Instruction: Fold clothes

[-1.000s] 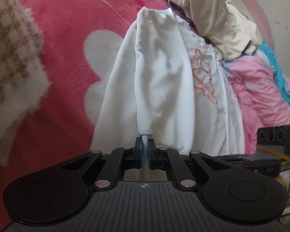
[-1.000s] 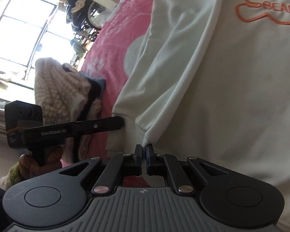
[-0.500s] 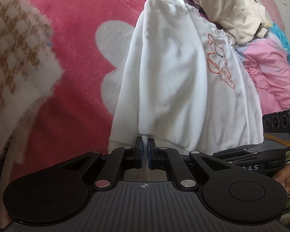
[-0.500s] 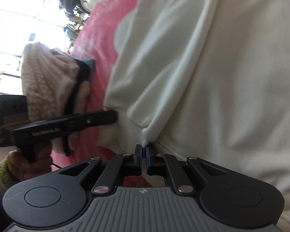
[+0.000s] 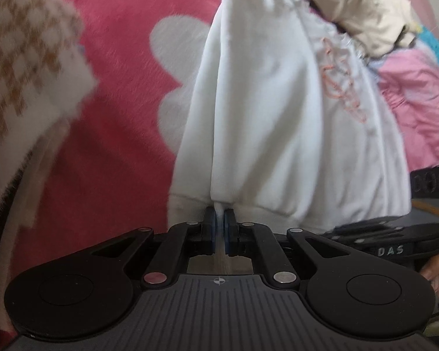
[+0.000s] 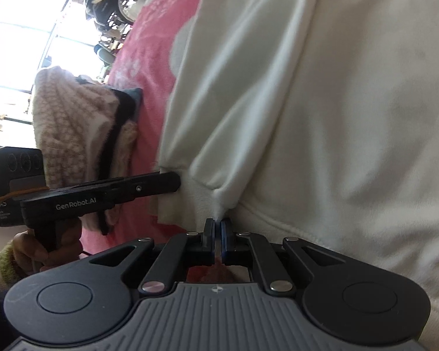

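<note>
While the white sweatshirt (image 5: 266, 122) lies spread on the pink blanket (image 5: 111, 111) ahead of both tongs, the left tongs (image 5: 219, 222) and right tongs (image 6: 218, 228) each pinch its near hem, jaws closed.

White sweatshirt (image 5: 272, 122) with orange outline print, lengthwise folded, lying on pink blanket (image 5: 111, 146).

Daylight floods from a blown-out, white-paned window (image 6: 20, 55) at upper left of the right wrist view. Left wrist view evenly lit but motion-smeared, worst on the brown-checked fuzzy knit (image 5: 20, 67). Fisheye bending, dark corners.
</note>
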{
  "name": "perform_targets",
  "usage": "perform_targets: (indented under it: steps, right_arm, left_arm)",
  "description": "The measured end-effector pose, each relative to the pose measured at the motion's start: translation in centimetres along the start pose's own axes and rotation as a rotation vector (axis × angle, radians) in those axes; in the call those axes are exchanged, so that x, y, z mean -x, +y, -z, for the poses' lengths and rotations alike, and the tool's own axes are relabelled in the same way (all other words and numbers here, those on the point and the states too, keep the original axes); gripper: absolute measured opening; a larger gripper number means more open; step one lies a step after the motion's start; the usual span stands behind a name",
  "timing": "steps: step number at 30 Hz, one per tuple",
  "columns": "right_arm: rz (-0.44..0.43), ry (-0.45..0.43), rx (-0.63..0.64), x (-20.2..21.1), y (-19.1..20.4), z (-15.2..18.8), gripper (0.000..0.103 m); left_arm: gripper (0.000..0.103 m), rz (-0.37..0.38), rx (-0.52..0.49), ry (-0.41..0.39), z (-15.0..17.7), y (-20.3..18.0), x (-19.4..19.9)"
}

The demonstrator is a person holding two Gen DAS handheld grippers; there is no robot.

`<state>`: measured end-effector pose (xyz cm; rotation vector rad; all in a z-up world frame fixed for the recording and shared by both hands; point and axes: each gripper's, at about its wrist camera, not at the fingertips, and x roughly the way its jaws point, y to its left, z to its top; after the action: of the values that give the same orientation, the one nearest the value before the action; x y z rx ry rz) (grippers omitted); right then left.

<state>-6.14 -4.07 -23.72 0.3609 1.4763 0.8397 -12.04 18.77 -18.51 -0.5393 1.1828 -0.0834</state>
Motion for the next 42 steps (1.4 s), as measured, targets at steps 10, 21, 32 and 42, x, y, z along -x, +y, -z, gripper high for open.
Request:
perform_targets:
  steps: [10, 21, 32, 42]
  right_arm:
    - [0.059, -0.22, 0.053, 6.8, -0.6, -2.6, 0.03]
    - [0.306, -0.369, 0.558, 3.5, 3.5, -3.3, 0.024]
    - [0.303, -0.465, 0.613, 6.4, 4.7, -8.7, 0.023]
    - [0.393, -0.377, 0.632, 3.8, 9.1, -22.6, 0.043]
  left_arm:
    - [0.021, -0.058, -0.17, -0.123, 0.1, -3.0, 3.8]
    - [0.021, -0.024, -0.212, -0.074, 1.4, -4.2, -1.3]
    - [0.032, -0.048, -0.075, -0.341, -6.1, -3.8, 0.8]
    - [0.034, -0.104, 0.064, -0.471, -10.5, -2.8, -5.2]
